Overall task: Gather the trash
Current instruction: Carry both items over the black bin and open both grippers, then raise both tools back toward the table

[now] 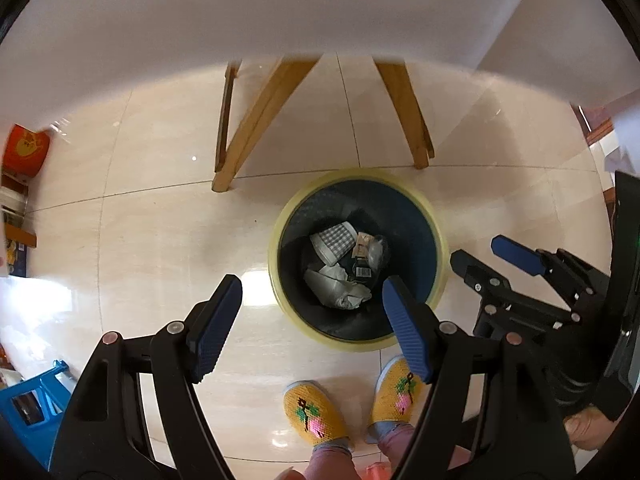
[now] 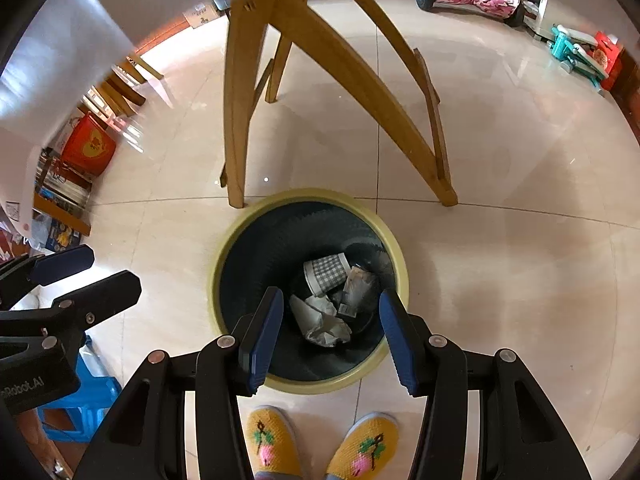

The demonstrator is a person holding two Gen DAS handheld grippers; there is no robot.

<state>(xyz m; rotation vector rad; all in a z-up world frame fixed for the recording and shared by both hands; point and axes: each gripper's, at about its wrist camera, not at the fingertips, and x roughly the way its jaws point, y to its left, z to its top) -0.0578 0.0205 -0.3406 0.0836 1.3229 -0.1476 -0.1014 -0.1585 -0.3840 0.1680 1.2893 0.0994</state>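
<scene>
A round bin with a yellow rim [image 1: 276, 248] [image 2: 216, 264] and dark inside stands on the tiled floor. In it lie a checked paper cup [image 1: 334, 240] [image 2: 325, 272], crumpled white paper [image 1: 340, 286] [image 2: 320, 322] and a grey wrapper [image 2: 356, 288]. My left gripper [image 1: 312, 300] hangs open above the bin's near left side, nothing between its blue pads. My right gripper [image 2: 330, 320] is open directly over the bin, also empty. Each gripper shows in the other's view: the right one [image 1: 486, 254] at the right, the left one [image 2: 94, 272] at the left.
Wooden table legs [image 1: 256, 120] [image 2: 236, 120] stand just behind the bin, under a white tabletop [image 1: 280, 8]. The person's yellow knitted slippers [image 1: 316, 412] [image 2: 276, 440] are right in front of the bin. A blue stool [image 2: 76, 396] and a red box [image 2: 90, 148] sit to the left.
</scene>
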